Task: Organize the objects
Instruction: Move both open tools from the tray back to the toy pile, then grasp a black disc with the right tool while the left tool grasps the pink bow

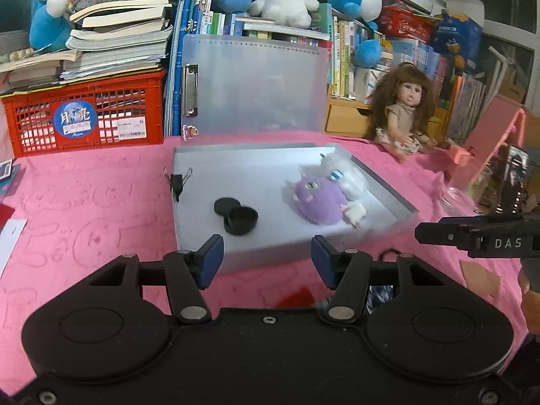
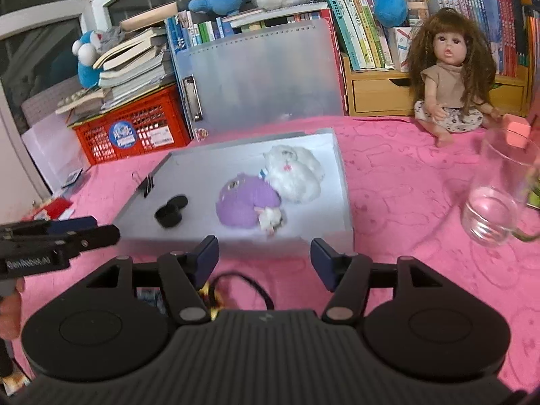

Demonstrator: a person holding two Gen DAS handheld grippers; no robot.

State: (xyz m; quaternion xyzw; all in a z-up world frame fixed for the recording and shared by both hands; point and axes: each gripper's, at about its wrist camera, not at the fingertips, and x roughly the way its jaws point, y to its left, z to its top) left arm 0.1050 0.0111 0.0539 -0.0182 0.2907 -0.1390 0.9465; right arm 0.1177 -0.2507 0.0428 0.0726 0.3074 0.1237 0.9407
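Observation:
A translucent plastic box (image 1: 236, 175) (image 2: 202, 172) lies on the pink cloth with its lid (image 1: 260, 84) (image 2: 263, 74) standing open behind. Inside lie a purple plush (image 1: 319, 199) (image 2: 248, 204), a white plush (image 1: 349, 177) (image 2: 297, 172) touching it, and two black round caps (image 1: 238, 216) (image 2: 170, 212). A black binder clip (image 1: 177, 182) (image 2: 146, 184) sits on the box's left rim. My left gripper (image 1: 266, 263) is open and empty just short of the box's front wall. My right gripper (image 2: 263, 260) is open and empty too, above a black cord loop (image 2: 243, 281).
A doll (image 1: 401, 114) (image 2: 449, 77) sits at the back right. A glass jar (image 2: 492, 202) (image 1: 465, 189) stands right of the box. A red crate (image 1: 84, 118) under stacked books is at the back left. Bookshelves and plush toys line the rear.

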